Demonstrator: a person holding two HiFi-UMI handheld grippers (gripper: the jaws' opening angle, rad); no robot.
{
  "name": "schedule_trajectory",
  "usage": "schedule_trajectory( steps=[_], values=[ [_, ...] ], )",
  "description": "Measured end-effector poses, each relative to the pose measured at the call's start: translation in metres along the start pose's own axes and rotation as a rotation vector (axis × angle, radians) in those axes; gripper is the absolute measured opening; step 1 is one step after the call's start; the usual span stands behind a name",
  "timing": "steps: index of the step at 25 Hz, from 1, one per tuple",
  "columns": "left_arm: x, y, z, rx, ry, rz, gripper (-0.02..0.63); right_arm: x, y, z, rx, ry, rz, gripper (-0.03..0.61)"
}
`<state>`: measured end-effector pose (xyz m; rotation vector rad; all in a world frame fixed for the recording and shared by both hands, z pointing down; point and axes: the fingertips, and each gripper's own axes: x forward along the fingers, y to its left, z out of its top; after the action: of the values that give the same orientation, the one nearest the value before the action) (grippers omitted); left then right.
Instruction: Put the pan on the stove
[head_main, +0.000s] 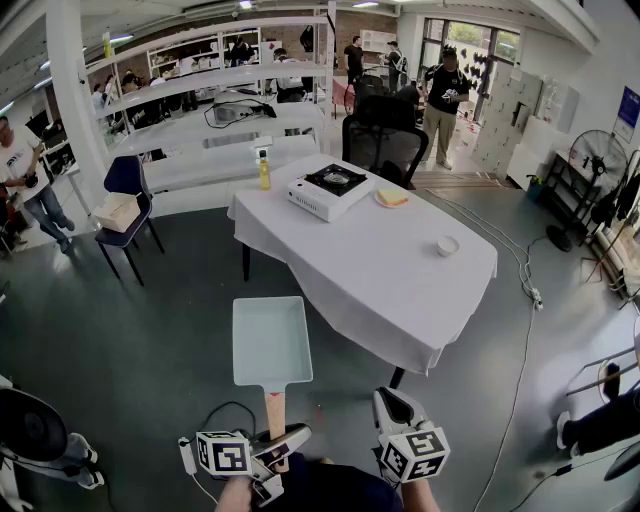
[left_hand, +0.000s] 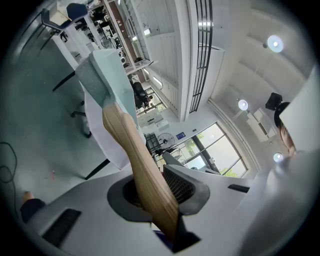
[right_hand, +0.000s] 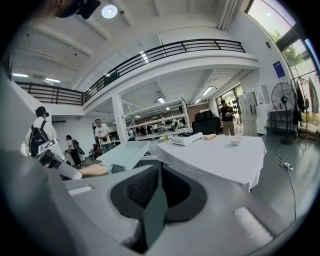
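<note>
A pale teal rectangular pan (head_main: 270, 342) with a wooden handle (head_main: 275, 412) hangs level over the floor, short of the table. My left gripper (head_main: 287, 443) is shut on that handle (left_hand: 142, 165), and the pan body (left_hand: 107, 80) stretches away beyond it. The white stove (head_main: 330, 191) with a black burner top sits at the far end of the white-clothed table (head_main: 400, 290). To the right of the pan my right gripper (head_main: 392, 408) is shut with nothing in it (right_hand: 155, 200). In the right gripper view the pan (right_hand: 127, 152) is at left and the stove (right_hand: 187, 139) further off.
On the table are a yellow bottle (head_main: 264, 172), a yellow item on a plate (head_main: 392, 198) and a small white bowl (head_main: 447, 245). A black office chair (head_main: 385, 140) stands behind the table, a blue chair with a box (head_main: 125, 205) at left. Cables cross the floor at right.
</note>
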<state>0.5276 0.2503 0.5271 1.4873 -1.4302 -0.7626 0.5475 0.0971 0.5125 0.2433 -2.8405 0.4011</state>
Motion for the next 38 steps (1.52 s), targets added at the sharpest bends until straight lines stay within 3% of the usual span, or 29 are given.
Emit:
schedule_trajectory(
  steps=[7, 23, 30, 38],
  values=[
    [0.002, -0.007, 0.001, 0.012, -0.001, 0.003, 0.08, -0.001, -0.001, 0.013, 0.005, -0.04, -0.005, 0.026],
    [0.007, -0.006, -0.001, 0.0, 0.008, 0.018, 0.081, 0.003, -0.012, 0.008, 0.049, -0.021, -0.011, 0.026],
    [0.016, 0.005, 0.026, -0.009, 0.024, 0.018, 0.083, 0.033, -0.014, 0.016, 0.054, 0.0, -0.007, 0.026],
    [0.049, 0.025, 0.11, -0.015, 0.025, -0.013, 0.084, 0.107, -0.044, 0.06, 0.03, -0.006, -0.039, 0.026]
  ],
)
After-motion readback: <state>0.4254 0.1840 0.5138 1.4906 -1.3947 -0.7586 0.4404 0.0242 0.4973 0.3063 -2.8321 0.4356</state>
